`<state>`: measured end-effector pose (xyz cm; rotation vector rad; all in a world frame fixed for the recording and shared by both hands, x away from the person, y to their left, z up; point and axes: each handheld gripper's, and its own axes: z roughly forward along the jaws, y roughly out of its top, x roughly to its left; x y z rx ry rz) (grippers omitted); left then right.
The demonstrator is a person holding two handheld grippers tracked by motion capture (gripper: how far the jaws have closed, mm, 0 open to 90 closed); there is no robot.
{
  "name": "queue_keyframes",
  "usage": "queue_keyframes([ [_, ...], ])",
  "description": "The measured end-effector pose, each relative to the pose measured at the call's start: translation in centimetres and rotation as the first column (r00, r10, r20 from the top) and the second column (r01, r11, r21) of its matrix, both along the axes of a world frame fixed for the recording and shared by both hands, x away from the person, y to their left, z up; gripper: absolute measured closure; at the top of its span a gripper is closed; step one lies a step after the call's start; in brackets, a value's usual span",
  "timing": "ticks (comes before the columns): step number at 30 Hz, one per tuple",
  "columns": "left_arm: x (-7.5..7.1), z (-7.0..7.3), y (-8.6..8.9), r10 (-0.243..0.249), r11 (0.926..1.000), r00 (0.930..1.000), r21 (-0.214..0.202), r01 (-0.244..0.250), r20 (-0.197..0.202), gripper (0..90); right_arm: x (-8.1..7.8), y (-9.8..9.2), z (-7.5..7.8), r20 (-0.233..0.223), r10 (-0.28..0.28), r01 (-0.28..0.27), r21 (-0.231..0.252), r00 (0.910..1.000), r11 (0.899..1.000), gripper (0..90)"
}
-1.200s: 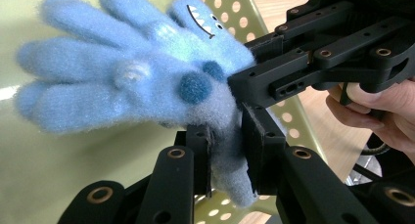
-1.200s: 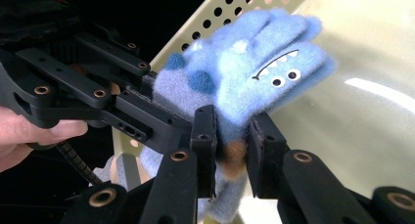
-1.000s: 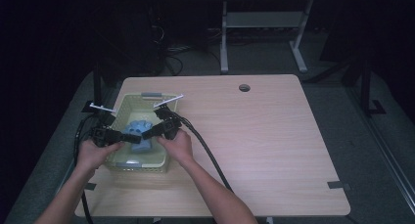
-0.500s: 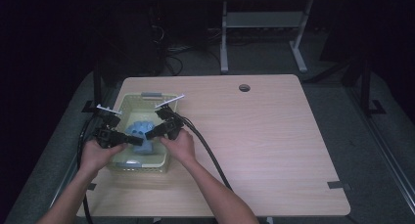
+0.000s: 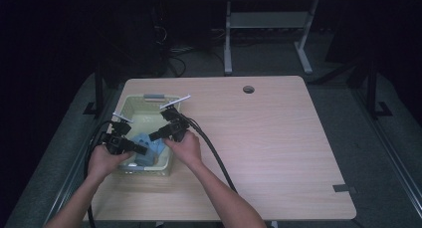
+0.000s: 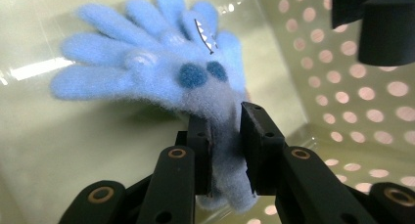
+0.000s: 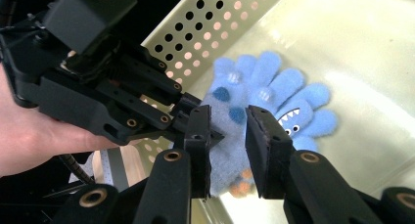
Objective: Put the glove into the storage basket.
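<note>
High view: at the left, the left gripper is seen lowered further into the pale perforated basket than a second ago, its jaws clamped on the cuff of a fluffy blue glove that lies in the basket. Just to its right, the right gripper is held over the same glove; its jaws have just been opening, and the cuff is seen between them, the pads no longer clearly pressed on it. A handover to the left gripper, or a release into the basket, is judged to be under way. Further right, the wooden surface is bare apart from a cable hole; beyond, dark floor and a metal stand are made out.
</note>
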<state>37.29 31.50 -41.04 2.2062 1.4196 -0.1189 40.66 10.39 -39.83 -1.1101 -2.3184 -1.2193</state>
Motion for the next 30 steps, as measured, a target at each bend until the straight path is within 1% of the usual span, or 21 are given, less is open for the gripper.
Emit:
queue_keyframes([
  [2,0.0,0.1,0.0,0.002,0.9997,1.0000,0.023,-0.003,0.005,68.8,0.0,-0.1,0.0,0.003,-0.002,0.002,-0.002,1.0000,1.000,71.3],
  [5,0.2,0.5,0.2,0.008,0.9991,0.9999,0.041,-0.008,-0.006,59.6,0.0,-0.3,0.2,0.007,0.003,-0.003,-0.002,1.0000,1.000,71.3],
  [6,0.2,0.6,0.3,0.008,0.9989,1.0000,0.047,-0.008,-0.004,57.9,-0.1,-0.3,0.3,0.007,-0.001,0.001,0.002,1.0000,1.000,71.3],
  [7,0.2,0.8,0.4,0.011,0.9989,0.9999,0.046,-0.011,0.004,57.9,-0.1,-0.4,0.3,0.006,-0.003,0.003,0.002,1.0000,1.000,71.3],
  [8,0.3,0.8,0.5,0.018,0.9988,0.9998,0.046,-0.018,0.000,58.3,-0.1,-0.5,0.4,0.008,-0.003,0.003,0.000,1.0000,1.000,71.3],
  [10,0.4,0.8,0.6,0.021,0.9975,0.9998,0.068,-0.020,-0.005,60.7,-0.1,-0.7,0.5,0.010,-0.007,0.007,0.004,0.9999,1.000,71.2],
  [11,0.5,0.6,0.7,0.032,0.9969,0.9994,0.072,-0.031,-0.013,60.7,-0.1,-0.8,0.5,0.017,-0.006,0.006,-0.001,0.9998,1.000,71.0],
  [12,0.7,0.5,0.8,0.039,0.9962,0.9991,0.078,-0.038,-0.017,60.7,-0.1,-0.9,0.6,0.014,-0.010,0.010,0.003,0.9998,1.000,71.0],
  [15,1.1,0.3,1.0,0.061,0.9951,0.9980,0.080,-0.059,-0.020,60.6,-0.1,-1.2,0.7,0.015,-0.013,0.013,0.006,0.9998,1.000,71.0],
  [19,1.6,0.1,0.9,0.091,0.9921,0.9950,0.090,-0.087,-0.040,60.5,-0.2,-1.6,0.9,0.022,-0.012,0.012,0.005,0.9997,1.000,71.0],
  [20,1.7,0.1,0.9,0.088,0.9922,0.9952,0.091,-0.084,-0.041,59.9,-0.2,-1.7,1.0,0.021,-0.015,0.015,0.007,0.9997,1.000,71.0],
  [21,1.8,0.1,0.9,0.096,0.9920,0.9942,0.086,-0.092,-0.048,59.2,-0.2,-1.7,1.0,0.021,-0.017,0.017,0.010,0.9996,1.000,71.0],
  [23,1.9,0.4,1.1,0.111,0.9915,0.9933,0.072,-0.108,-0.033,58.3,-0.2,-2.0,0.9,0.028,-0.020,0.020,0.015,0.9994,1.000,71.0],
  [24,2.0,0.6,1.3,0.103,0.9915,0.9942,0.083,-0.100,-0.032,58.2,-0.2,-2.1,1.0,0.022,-0.022,0.022,0.013,0.9995,1.000,71.0],
  [26,2.1,0.8,1.3,0.127,0.9893,0.9915,0.076,-0.124,-0.030,56.7,-0.2,-2.3,0.9,0.029,-0.022,0.022,0.010,0.9993,1.000,71.0],
  [29,2.4,0.5,1.2,0.136,0.9883,0.9897,0.076,-0.132,-0.046,56.0,-0.2,-2.4,0.9,0.026,-0.022,0.021,0.015,0.9994,1.000,70.9],
  [30,2.6,0.2,1.0,0.137,0.9872,0.9890,0.091,-0.131,-0.056,56.0,-0.3,-2.3,0.9,0.025,-0.023,0.023,0.016,0.9994,1.000,71.0],
])
